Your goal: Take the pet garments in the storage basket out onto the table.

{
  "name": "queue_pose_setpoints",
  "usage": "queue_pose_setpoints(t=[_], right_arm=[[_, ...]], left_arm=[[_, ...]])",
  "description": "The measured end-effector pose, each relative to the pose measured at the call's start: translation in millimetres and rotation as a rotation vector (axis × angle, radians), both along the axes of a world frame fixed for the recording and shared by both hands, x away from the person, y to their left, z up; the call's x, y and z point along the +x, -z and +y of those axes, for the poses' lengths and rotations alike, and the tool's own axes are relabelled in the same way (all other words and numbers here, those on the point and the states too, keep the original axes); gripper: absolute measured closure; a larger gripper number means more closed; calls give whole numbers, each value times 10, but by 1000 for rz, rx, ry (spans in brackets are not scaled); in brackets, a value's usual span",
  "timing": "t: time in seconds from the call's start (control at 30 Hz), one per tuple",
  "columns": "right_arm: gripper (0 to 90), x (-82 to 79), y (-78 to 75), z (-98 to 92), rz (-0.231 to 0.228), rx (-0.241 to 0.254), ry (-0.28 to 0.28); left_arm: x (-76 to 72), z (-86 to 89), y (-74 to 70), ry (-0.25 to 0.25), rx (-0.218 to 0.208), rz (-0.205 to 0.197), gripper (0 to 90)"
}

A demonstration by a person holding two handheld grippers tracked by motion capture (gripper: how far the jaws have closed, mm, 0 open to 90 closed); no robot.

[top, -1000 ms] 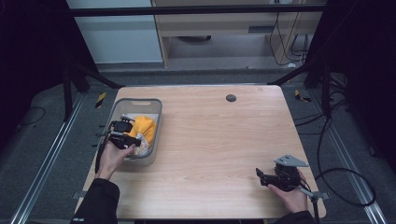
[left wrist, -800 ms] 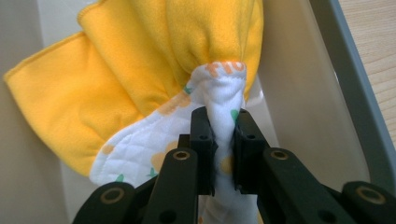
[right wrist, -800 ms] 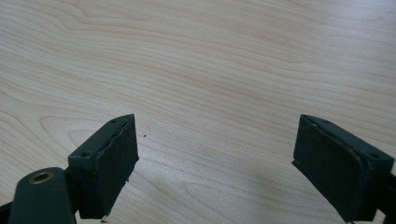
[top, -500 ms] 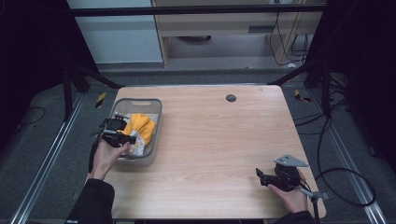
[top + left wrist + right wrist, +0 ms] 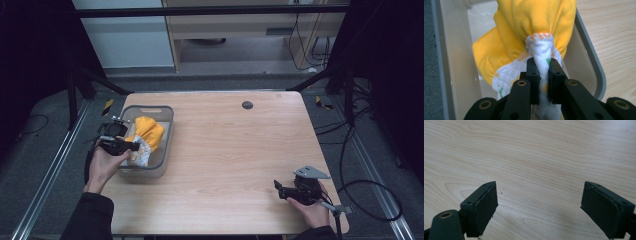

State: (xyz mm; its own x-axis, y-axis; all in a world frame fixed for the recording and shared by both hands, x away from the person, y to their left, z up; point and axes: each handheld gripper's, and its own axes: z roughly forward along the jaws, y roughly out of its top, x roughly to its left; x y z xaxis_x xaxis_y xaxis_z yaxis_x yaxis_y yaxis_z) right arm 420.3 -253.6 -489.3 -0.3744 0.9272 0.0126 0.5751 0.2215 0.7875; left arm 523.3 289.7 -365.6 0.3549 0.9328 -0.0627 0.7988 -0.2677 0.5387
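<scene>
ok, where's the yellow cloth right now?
In the high view the yellow cloth sits in the grey bin at the table's left edge, its white patterned end pinched in the left gripper.

Partial orange lettering, roughly "FIO", on the white cloth [image 5: 541, 55] with yellow lining.

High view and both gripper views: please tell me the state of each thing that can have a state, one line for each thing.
Left gripper: shut on the cloth's white quilted part.
Yellow and white cloth: bunched up, pinched, hanging partly inside the bin.
Grey plastic bin: upright on the table, open top, holding the cloth.
Right gripper: open, nothing between its jaws, over bare wood.
Wooden table: level, bearing the bin.
</scene>
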Motion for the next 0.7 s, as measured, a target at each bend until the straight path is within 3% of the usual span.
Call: queue_pose_setpoints(t=[0.37, 0.7], right_arm=[[135, -3, 0, 3, 2, -3, 2], [135, -4, -1, 3, 0, -2, 2]], left_arm=[[-46, 6, -116, 12, 2, -19, 819], [-127, -31, -353, 42, -4, -73, 822]])
